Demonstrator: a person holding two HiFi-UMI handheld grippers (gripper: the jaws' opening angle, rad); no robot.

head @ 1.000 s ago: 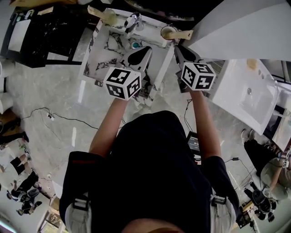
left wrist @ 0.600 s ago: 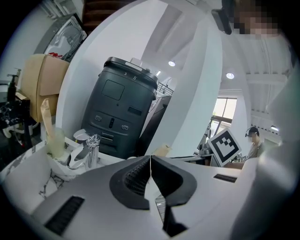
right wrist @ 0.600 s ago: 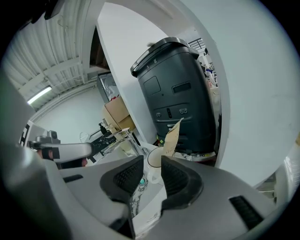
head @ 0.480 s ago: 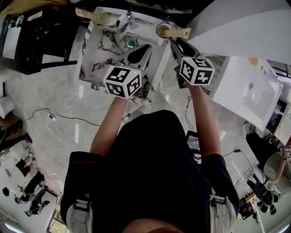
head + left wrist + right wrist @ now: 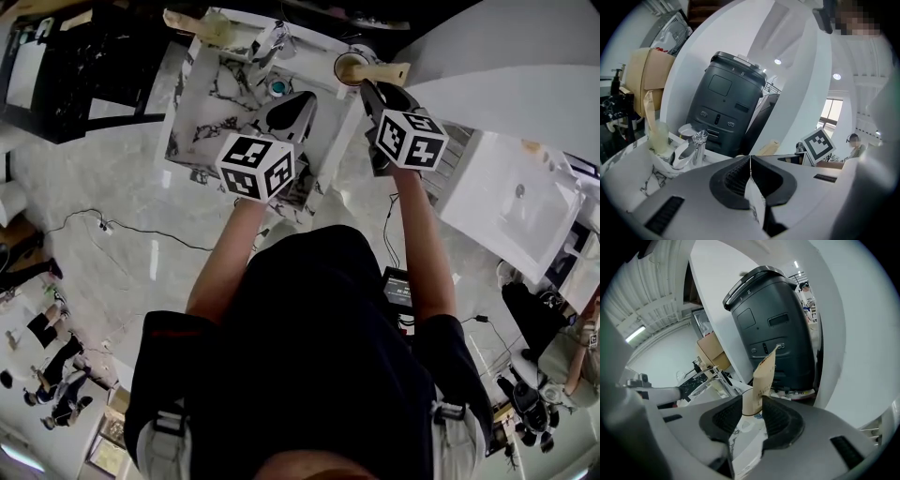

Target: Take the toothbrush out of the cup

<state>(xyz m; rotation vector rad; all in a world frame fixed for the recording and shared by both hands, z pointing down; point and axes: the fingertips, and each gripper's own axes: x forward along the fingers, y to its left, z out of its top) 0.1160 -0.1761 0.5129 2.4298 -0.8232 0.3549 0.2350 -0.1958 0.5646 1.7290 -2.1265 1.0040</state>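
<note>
Closing in on the head view: left gripper (image 5: 289,111) and right gripper (image 5: 373,92) have edged toward the sink (image 5: 211,94), toothbrush (image 5: 380,71) leaning out of the cup (image 5: 349,64). Left gripper view: jaws clenched, empty. Right gripper view: jaws released, straddling the toothbrush.

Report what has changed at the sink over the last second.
The right hand-held gripper has moved in toward the cup, so the boxed toothbrush now stands in line between its open jaws; nothing has been gripped yet. The boxed toothbrush stays in the cup, and the left hand-held gripper stays shut and empty over the sink basin.
</note>
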